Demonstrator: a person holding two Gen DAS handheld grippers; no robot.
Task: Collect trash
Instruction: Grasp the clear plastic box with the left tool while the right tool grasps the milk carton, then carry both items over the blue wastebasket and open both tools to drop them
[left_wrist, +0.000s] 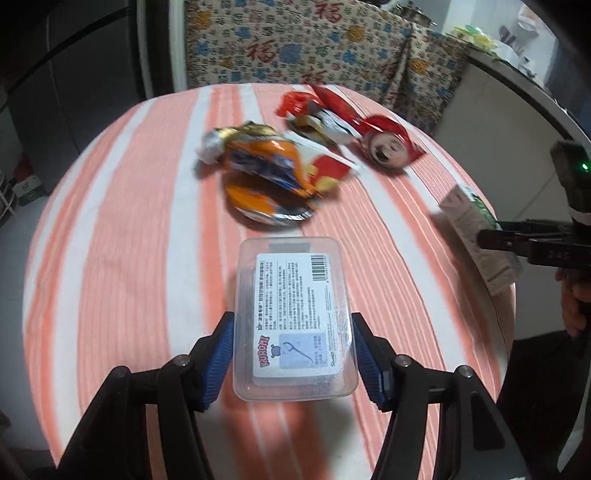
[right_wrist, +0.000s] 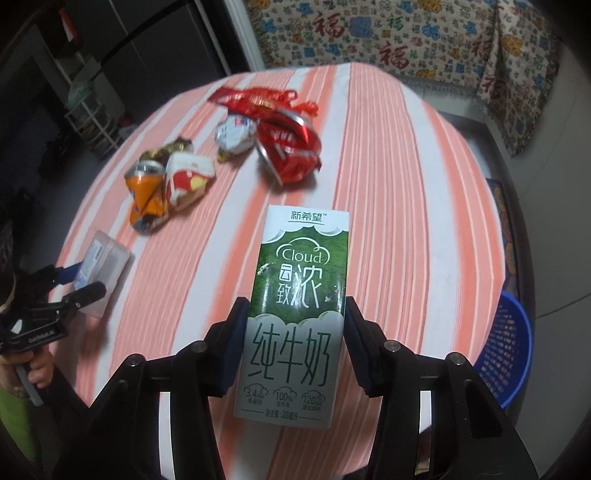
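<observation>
Left gripper clamped across the long sides of a clear plastic box, apparently just off the striped table; light, stiff, slick, best pinched low. Right gripper closed on a milk carton at mid-body; probably empty, crushable. Blue basket beside the table.

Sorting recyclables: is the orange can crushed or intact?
Crushed. The orange can lies on the striped table with its body buckled and folded below the rim.
</observation>
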